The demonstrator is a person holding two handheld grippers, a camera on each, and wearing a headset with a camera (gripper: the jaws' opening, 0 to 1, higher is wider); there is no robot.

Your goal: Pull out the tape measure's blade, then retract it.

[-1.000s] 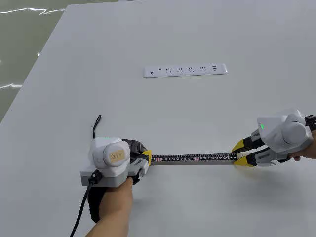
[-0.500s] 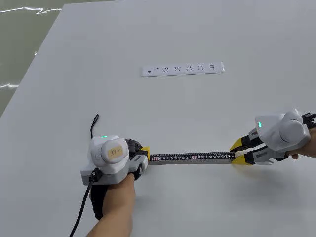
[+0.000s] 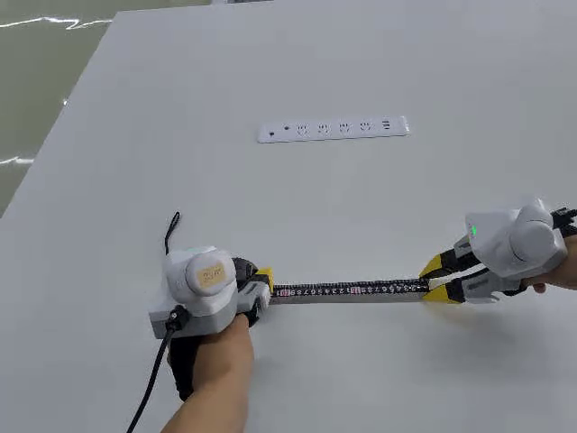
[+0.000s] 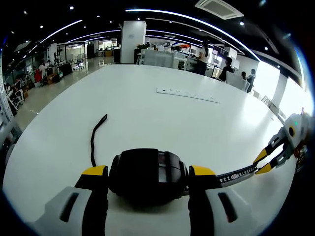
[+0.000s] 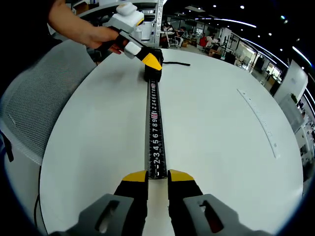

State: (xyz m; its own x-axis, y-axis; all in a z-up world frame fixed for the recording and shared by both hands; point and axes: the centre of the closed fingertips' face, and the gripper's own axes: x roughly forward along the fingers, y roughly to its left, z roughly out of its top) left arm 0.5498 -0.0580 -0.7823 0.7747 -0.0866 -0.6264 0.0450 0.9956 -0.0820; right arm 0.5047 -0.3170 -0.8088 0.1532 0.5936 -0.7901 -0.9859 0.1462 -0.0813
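Left gripper (image 4: 148,171) was clamped on the black tape measure case (image 4: 147,189), one yellow-tipped jaw on each side. The case was resting on the white table (image 3: 270,72), at the near left in the head view. The blade (image 3: 352,290) was pulled out of the case and lay straight and flat, on or just above the tabletop, running to the right with the printed numbers facing up. Its free end was pinched between the jaws of the right gripper (image 5: 157,176), which were closed down to blade width. The two grippers were well apart, with the blade spanning between them.

A thin black strap (image 4: 96,135) trailed from the case across the table, away from the person. A white power strip (image 3: 334,129) lay further back on the table, well apart from the tape. The left gripper was held by a hand (image 3: 221,352), and a black cable (image 3: 153,388) hung from that gripper toward the near edge.
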